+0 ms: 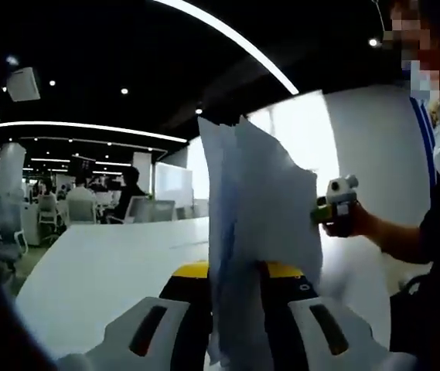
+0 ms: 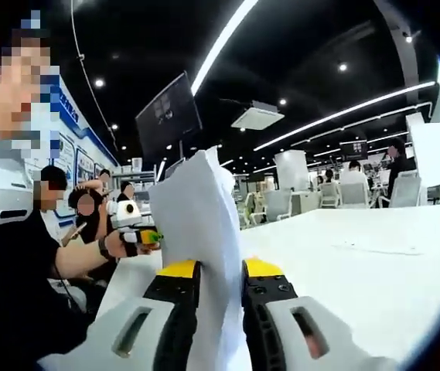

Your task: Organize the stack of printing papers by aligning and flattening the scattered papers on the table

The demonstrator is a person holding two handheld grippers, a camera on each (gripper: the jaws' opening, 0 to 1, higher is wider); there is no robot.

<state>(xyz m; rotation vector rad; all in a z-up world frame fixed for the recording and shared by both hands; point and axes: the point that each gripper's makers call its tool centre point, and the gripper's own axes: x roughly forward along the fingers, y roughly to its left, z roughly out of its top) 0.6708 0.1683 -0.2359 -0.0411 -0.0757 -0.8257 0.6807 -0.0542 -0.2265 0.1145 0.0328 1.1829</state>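
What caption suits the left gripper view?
Left gripper clamps an upright sheaf of white printing papers above a white table.

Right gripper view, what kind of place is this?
Probably a large open-plan office or lab: a long white table, office chairs with people seated further back, a ceiling-hung monitor and linear strip lights on a dark ceiling.

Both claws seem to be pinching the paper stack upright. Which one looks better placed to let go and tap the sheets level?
Probably the left gripper: its end of the papers looks fanned and ragged. The right gripper clamps a tidier edge, so it can hold.
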